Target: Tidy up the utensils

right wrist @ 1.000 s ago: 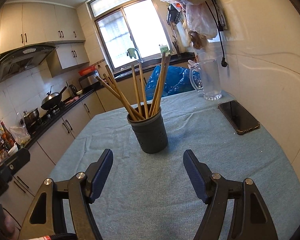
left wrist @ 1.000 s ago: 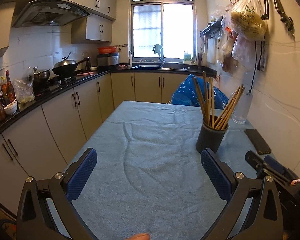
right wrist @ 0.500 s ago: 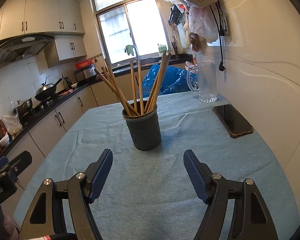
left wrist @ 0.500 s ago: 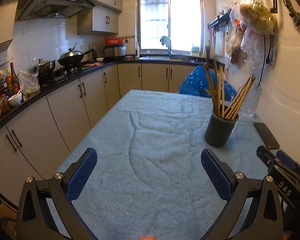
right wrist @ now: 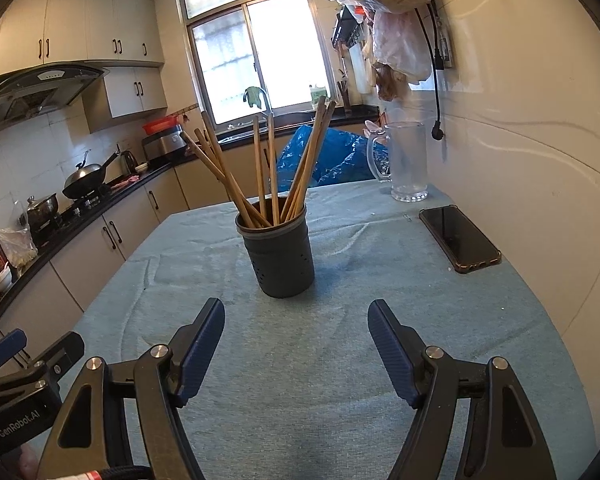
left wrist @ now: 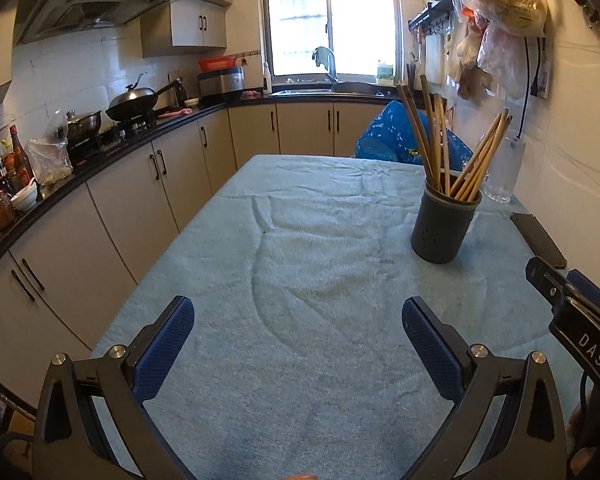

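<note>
Table (right wrist: 480,320), draped in pale blue towelling. Right gripper (right wrist: 296,320): spread wide, holding nothing, low over the cloth just short of the holder. Left gripper (left wrist: 298,320): likewise agape and empty, over bare cloth well left of the holder. Jug (right wrist: 408,160), clear, at the far edge. Phone (right wrist: 458,238), black, flat by the wall. Holder (right wrist: 278,256): dark grey perforated cylinder, upright mid-table. Chopsticks (right wrist: 260,168): wooden, standing fanned inside it.

Left gripper (left wrist: 296,318) fingers (left wrist: 162,346) spread wide, nothing between, above teal cloth (left wrist: 300,280) on desk. Dark holder (left wrist: 444,228) upright, wooden chopsticks (left wrist: 452,152) fanned inside. Phone (left wrist: 538,234) flat beside wall. Right gripper (left wrist: 572,308) at right edge, state unclear.
</note>
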### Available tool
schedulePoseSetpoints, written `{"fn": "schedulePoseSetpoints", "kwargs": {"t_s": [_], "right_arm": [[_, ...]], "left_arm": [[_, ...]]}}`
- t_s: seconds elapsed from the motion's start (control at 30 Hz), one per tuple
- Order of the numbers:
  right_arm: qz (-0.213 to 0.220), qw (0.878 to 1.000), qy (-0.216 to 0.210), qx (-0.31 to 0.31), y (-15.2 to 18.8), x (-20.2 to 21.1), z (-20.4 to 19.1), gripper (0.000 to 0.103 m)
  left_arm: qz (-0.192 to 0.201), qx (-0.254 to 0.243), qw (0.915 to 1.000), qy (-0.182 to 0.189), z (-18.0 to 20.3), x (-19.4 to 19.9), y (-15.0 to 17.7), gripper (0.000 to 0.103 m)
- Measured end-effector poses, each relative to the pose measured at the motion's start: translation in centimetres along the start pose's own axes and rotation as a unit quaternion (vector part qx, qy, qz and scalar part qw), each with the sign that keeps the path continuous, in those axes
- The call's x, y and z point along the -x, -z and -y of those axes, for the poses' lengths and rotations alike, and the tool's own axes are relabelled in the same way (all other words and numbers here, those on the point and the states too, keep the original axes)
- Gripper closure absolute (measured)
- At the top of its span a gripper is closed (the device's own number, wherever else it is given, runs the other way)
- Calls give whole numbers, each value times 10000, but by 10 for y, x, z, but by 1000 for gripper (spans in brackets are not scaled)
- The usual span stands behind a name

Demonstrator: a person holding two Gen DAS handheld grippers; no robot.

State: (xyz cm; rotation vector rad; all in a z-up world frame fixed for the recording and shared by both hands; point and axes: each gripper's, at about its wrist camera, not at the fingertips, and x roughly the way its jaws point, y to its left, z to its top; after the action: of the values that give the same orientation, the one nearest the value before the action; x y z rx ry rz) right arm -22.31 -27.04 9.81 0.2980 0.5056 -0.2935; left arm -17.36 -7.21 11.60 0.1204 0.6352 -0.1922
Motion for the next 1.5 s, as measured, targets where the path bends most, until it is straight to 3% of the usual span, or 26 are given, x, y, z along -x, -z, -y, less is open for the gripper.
{"fn": "schedulePoseSetpoints", "kwargs": {"t_s": [0.5,1.5], "right_arm": [[-1,9998,162,106,1,-1,-3,24],[85,9995,205,202,0,3,-5,22]], "left_arm": [[-333,172,9989,286,-5,-9,4,0],[-388,170,9989,188,-3,-12,5,0]]}}
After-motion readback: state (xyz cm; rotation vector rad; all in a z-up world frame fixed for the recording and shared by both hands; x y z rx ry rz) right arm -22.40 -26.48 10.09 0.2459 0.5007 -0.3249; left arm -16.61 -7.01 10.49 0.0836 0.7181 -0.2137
